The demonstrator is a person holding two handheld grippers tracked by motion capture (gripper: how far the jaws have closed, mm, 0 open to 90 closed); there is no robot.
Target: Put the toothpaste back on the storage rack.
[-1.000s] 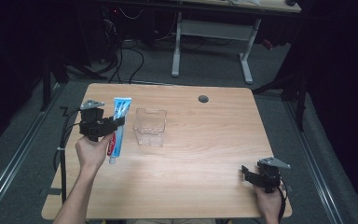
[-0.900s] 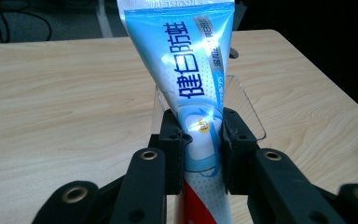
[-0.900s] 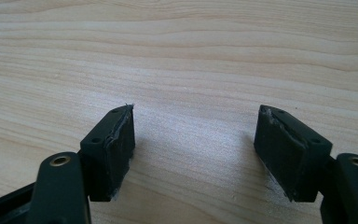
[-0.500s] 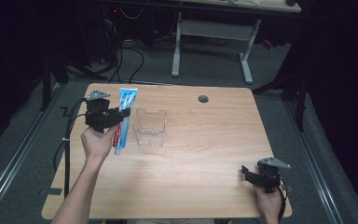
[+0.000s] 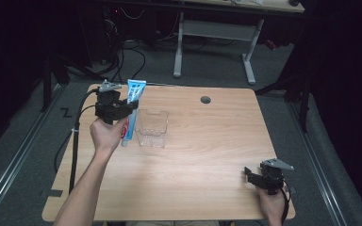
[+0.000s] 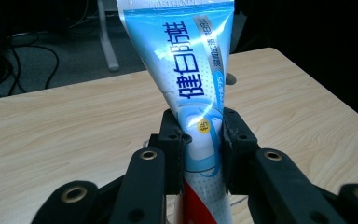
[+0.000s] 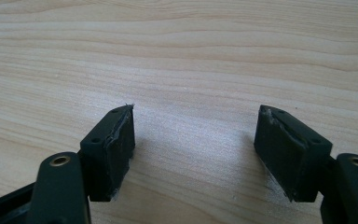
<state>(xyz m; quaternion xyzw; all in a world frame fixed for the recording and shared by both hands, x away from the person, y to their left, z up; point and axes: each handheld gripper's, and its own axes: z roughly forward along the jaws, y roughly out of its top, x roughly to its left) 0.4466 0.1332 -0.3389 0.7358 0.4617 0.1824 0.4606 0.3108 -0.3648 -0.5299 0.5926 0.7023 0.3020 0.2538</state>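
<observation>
A blue and white toothpaste tube (image 5: 133,101) with a red cap end is held above the table's left side by my left gripper (image 5: 122,109), which is shut on it. In the left gripper view the tube (image 6: 191,79) rises between the two jaws, squeezed at its lower part, with my left gripper (image 6: 200,149) closed around it. Just right of the tube a clear plastic box (image 5: 152,127) stands on the table. My right gripper (image 5: 249,173) rests open near the table's front right corner. In the right gripper view, bare wood lies between the jaws of my right gripper (image 7: 196,140).
The wooden table (image 5: 202,155) has a round cable hole (image 5: 205,100) near its far edge. A black cable (image 5: 75,141) hangs off the left side. Beyond the table stands another desk's white frame (image 5: 214,33) on a grey floor.
My left gripper has lifted the toothpaste tube off the table and carried it up and away, tilting it more upright. The right gripper has stayed still.
</observation>
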